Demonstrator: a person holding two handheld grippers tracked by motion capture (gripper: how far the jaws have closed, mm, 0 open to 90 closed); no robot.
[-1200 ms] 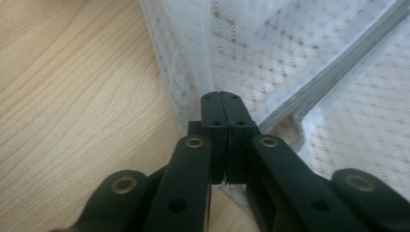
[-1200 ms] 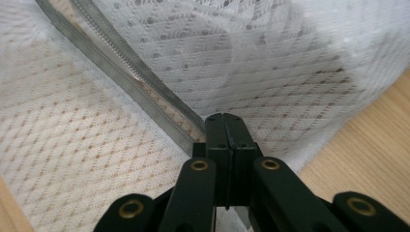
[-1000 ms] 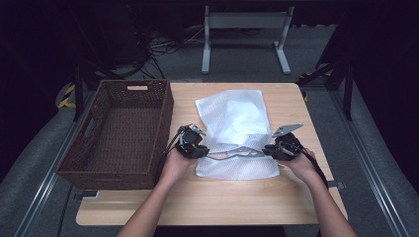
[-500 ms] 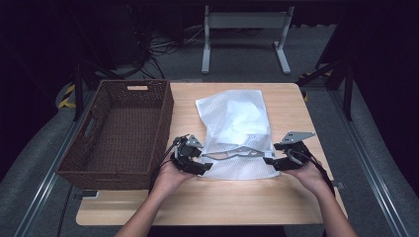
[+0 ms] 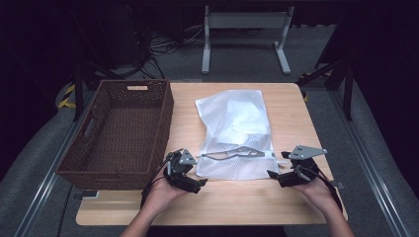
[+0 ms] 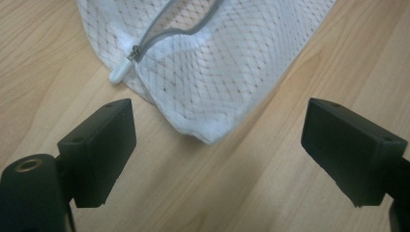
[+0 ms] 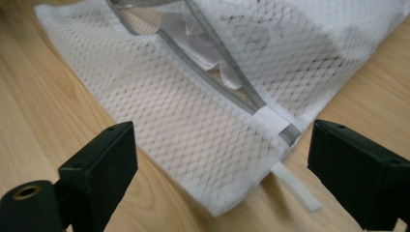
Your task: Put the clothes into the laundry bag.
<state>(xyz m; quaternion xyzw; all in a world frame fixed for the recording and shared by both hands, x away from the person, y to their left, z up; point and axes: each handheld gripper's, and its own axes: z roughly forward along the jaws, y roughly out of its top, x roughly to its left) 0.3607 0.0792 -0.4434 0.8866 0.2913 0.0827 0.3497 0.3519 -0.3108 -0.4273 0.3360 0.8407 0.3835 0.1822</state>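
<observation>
Mesh bag: a white mesh laundry bag [image 5: 236,136] is laid flat on the wooden table [image 5: 296,207], at the centre of the high view, its near edge toward the bottom of the frame.
Zip: a grey zip [image 5: 234,153] is seen gaping across the bag's lower part; its white pull [image 6: 120,72] lies at the upper left of the left gripper view.
Contents: white cloth [image 5: 242,118] is visible through the mesh.
Left gripper [image 5: 190,178]: held at the lower centre-left, just off the bag's near left corner; jaws have just been opening and are spread wide, nothing pressed between them.
Right gripper [image 5: 282,174]: held at the lower right, beside the bag's near right corner; jaws likewise just opened wide, nothing gripped.
Basket: a brown wicker basket [image 5: 118,133] is placed at the left, beside the bag.
</observation>
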